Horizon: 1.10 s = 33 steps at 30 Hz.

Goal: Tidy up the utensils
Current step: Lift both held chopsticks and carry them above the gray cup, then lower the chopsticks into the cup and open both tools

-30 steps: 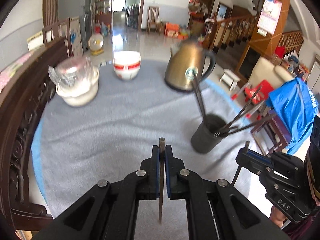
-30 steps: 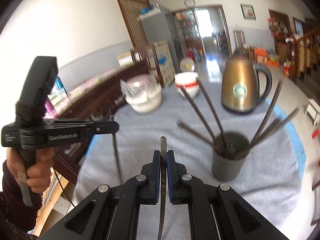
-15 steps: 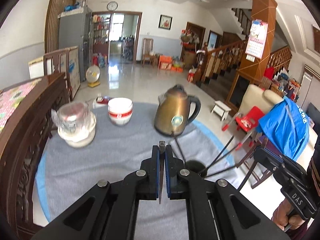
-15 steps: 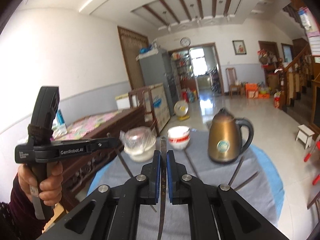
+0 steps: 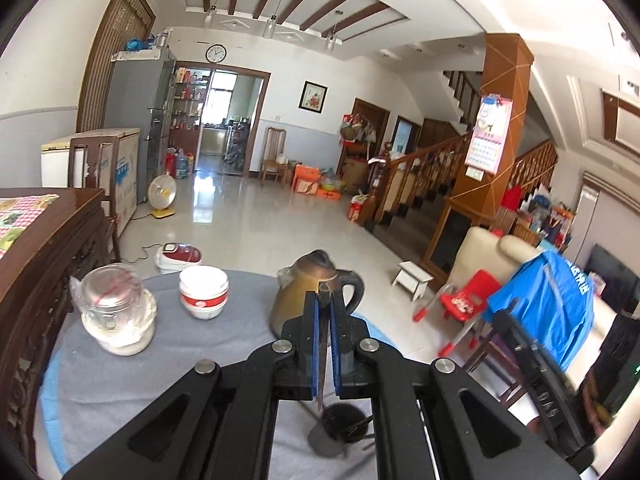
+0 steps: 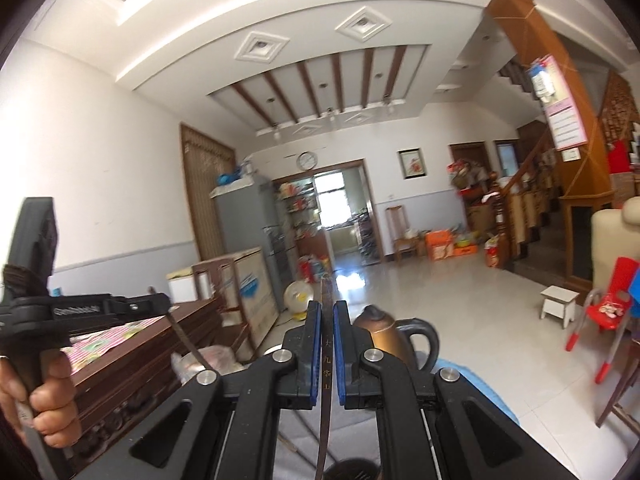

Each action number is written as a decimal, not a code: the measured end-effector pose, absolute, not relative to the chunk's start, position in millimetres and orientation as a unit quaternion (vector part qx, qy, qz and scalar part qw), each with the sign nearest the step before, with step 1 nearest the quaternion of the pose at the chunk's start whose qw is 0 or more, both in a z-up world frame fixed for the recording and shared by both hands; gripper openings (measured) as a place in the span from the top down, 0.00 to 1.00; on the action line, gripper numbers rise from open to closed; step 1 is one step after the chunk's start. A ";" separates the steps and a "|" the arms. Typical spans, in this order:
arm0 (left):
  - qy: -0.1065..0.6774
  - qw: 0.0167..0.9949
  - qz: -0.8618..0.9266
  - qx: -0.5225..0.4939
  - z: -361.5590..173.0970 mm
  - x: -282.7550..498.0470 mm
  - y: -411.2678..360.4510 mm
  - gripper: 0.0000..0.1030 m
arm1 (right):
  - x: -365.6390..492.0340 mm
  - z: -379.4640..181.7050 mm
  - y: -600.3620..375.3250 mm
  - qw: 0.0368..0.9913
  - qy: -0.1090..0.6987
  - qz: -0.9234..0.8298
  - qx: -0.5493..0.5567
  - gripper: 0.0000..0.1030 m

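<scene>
My left gripper (image 5: 325, 300) is shut on a dark chopstick (image 5: 322, 344) held upright; its lower tip hangs just over the dark utensil cup (image 5: 334, 430) on the grey table cloth (image 5: 120, 380). My right gripper (image 6: 325, 310) is shut on another dark chopstick (image 6: 325, 400) with gold characters, upright, above the cup's rim (image 6: 352, 470) at the bottom edge. The left gripper also shows in the right wrist view (image 6: 158, 300), held by a hand. The right gripper shows dimly at the right of the left wrist view (image 5: 532, 364).
A brass kettle (image 5: 304, 300) stands behind the cup. A red-and-white bowl (image 5: 203, 291) and a plastic-wrapped jar in a white bowl (image 5: 116, 316) stand at the table's far left. A dark wooden rail (image 5: 36, 272) runs along the left. Chairs stand off to the right.
Both grippers have risen and tilted upward with their chopsticks. The cup has dropped from mid-view to the bottom of both views, under the held chopsticks.
</scene>
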<state>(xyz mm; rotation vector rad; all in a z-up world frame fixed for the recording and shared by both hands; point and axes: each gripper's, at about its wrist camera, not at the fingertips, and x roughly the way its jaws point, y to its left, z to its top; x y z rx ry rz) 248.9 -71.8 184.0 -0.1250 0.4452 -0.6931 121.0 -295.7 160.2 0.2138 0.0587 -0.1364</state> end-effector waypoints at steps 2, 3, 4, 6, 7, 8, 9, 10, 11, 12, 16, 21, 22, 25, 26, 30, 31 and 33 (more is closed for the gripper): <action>0.213 0.913 -0.341 -0.064 182.2 251.2 -80.5 0.95 | 125.7 155.8 -296.9 0.990 0.022 -0.087 0.107 0.94; 0.211 0.913 -0.344 -0.066 180.7 251.6 -84.6 0.95 | 127.4 153.7 -296.9 0.990 0.017 -0.097 0.105 0.94; 0.210 0.912 -0.347 -0.067 178.7 252.5 -89.8 0.95 | 129.1 152.7 -297.7 0.989 0.014 -0.105 0.101 0.94; 0.210 0.910 -0.350 -0.066 173.7 254.2 -98.7 0.95 | 133.6 147.4 -298.1 0.988 0.014 -0.115 0.100 0.94; 0.211 0.911 -0.350 -0.063 169.8 254.4 -103.2 0.95 | 136.3 143.6 -298.5 0.987 0.016 -0.119 0.102 0.94; 0.211 0.911 -0.350 -0.058 166.1 254.6 -107.9 0.95 | 136.4 140.8 -298.7 0.987 0.016 -0.122 0.103 0.94; 0.211 0.911 -0.351 -0.055 162.3 254.7 -111.8 0.95 | 138.2 138.3 -297.7 0.987 0.016 -0.124 0.103 0.94; 0.212 0.910 -0.352 -0.053 159.1 254.8 -113.8 0.95 | 140.3 134.8 -297.6 0.986 0.018 -0.126 0.104 0.94; 0.215 0.909 -0.353 -0.051 154.3 255.7 -117.7 0.95 | 142.6 131.3 -297.8 0.986 0.020 -0.129 0.104 0.94; 0.220 0.908 -0.353 -0.048 149.2 257.0 -121.3 0.95 | 145.6 128.0 -297.2 0.986 0.023 -0.130 0.104 0.94; 0.236 0.905 -0.352 -0.041 134.5 261.5 -129.1 0.95 | 150.9 117.0 -298.7 0.985 0.035 -0.132 0.103 0.94; 0.252 0.902 -0.349 -0.029 120.1 265.4 -136.5 0.95 | 152.2 106.0 -303.1 0.985 0.042 -0.135 0.099 0.94; 0.257 0.900 -0.351 -0.027 117.1 266.7 -137.8 0.95 | 152.8 104.3 -304.1 0.985 0.043 -0.136 0.099 0.94; 0.268 0.897 -0.352 -0.021 110.0 269.4 -140.4 0.95 | 155.1 101.1 -307.9 0.985 0.051 -0.134 0.101 0.94; 0.272 0.896 -0.352 -0.020 107.8 270.2 -141.2 0.95 | 155.1 99.8 -308.1 0.985 0.053 -0.133 0.101 0.94; 0.282 0.893 -0.349 -0.008 101.2 271.1 -143.1 0.95 | 157.3 93.5 -306.7 0.985 0.066 -0.128 0.099 0.93; 0.286 0.892 -0.349 -0.006 99.8 271.5 -142.9 0.95 | 158.3 91.9 -306.6 0.984 0.074 -0.126 0.098 0.93; 0.291 0.890 -0.351 0.000 97.7 271.8 -142.5 0.95 | 159.4 88.3 -306.3 0.984 0.082 -0.123 0.098 0.93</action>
